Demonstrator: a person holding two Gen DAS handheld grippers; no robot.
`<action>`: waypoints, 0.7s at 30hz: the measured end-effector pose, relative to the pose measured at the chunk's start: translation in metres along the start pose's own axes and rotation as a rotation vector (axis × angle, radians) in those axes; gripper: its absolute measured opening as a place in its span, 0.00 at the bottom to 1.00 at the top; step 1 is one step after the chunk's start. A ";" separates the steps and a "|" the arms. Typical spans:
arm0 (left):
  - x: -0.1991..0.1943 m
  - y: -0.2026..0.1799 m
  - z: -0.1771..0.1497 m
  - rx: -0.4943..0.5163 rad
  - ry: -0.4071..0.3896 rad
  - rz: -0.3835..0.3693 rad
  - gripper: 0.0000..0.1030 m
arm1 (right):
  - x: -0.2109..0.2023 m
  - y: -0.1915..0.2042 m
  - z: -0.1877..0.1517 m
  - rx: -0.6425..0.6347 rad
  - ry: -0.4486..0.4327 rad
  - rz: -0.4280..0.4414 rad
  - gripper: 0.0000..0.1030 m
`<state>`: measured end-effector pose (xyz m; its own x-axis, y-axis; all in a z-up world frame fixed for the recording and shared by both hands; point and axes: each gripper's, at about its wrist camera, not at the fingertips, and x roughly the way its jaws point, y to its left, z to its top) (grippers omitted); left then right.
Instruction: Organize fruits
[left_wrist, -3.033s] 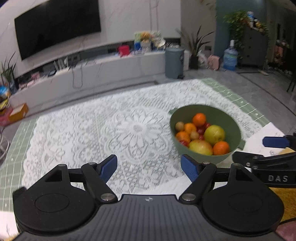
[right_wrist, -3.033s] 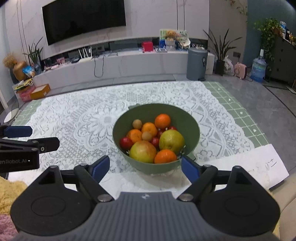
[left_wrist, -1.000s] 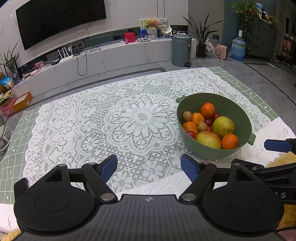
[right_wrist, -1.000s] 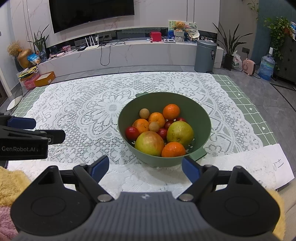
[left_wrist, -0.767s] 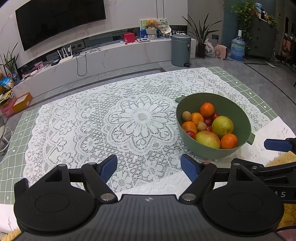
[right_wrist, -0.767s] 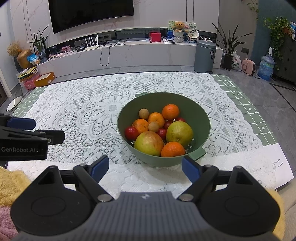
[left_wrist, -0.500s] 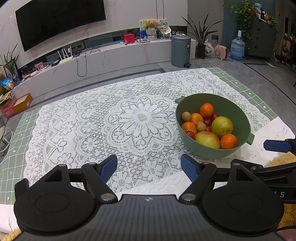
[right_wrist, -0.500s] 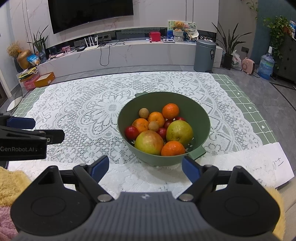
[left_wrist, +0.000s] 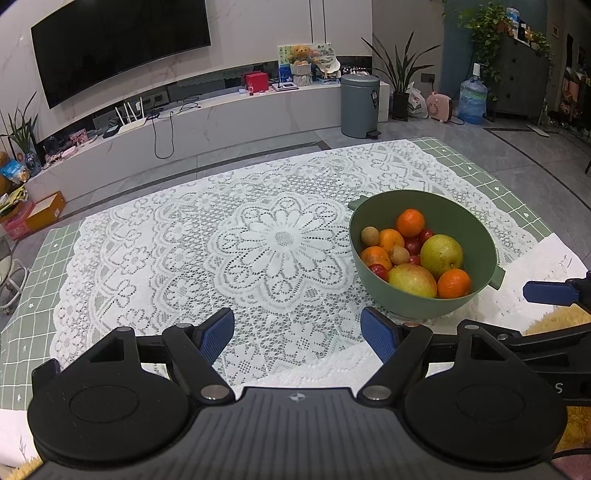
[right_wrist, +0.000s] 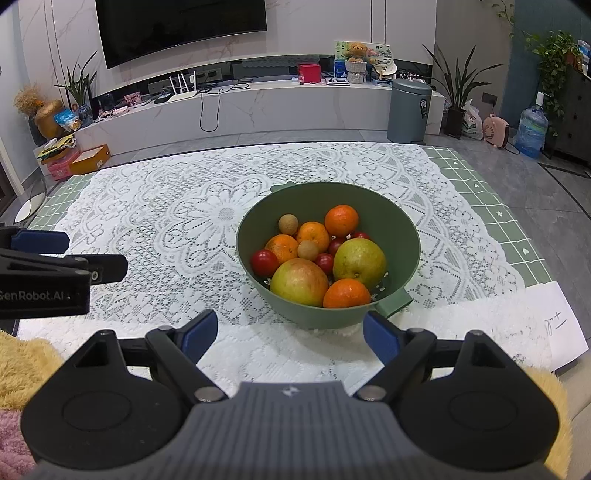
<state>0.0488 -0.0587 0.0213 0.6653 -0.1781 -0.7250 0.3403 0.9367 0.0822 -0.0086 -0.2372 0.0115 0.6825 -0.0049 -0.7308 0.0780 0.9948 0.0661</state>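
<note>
A green bowl (right_wrist: 399, 221) stands on a white lace tablecloth (right_wrist: 166, 221) and holds several fruits: oranges (right_wrist: 341, 220), a yellow-red apple (right_wrist: 299, 282), a green-yellow pear (right_wrist: 359, 258), small red fruits (right_wrist: 264, 262) and small tan round fruits (right_wrist: 288, 224). The bowl also shows in the left wrist view (left_wrist: 461, 218), at the right. My right gripper (right_wrist: 291, 332) is open and empty, just in front of the bowl. My left gripper (left_wrist: 297, 330) is open and empty, over the cloth to the left of the bowl.
A sheet of white paper (right_wrist: 561, 325) lies at the table's near right corner. A yellow fluffy cloth (right_wrist: 22, 365) lies at the near edge. The green grid mat (left_wrist: 33, 258) shows around the lace. A TV bench (right_wrist: 258, 107) and a bin (right_wrist: 410, 110) stand beyond.
Over three seconds both views steadied and shifted slightly; the bowl now sits a little further from the left gripper. In the last second almost nothing moved. Both grippers stayed open.
</note>
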 end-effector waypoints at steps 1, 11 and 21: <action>0.000 0.000 0.000 0.001 -0.002 0.001 0.89 | 0.000 0.000 0.000 0.000 0.000 0.000 0.81; -0.004 0.001 0.000 0.006 -0.020 0.012 0.86 | -0.001 0.001 -0.001 -0.003 -0.002 0.003 0.81; -0.008 0.001 0.000 0.018 -0.033 0.018 0.86 | -0.002 0.004 -0.001 -0.008 -0.003 0.006 0.81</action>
<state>0.0435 -0.0564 0.0273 0.6930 -0.1714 -0.7002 0.3395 0.9345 0.1072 -0.0101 -0.2335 0.0129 0.6851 0.0004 -0.7285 0.0683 0.9956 0.0648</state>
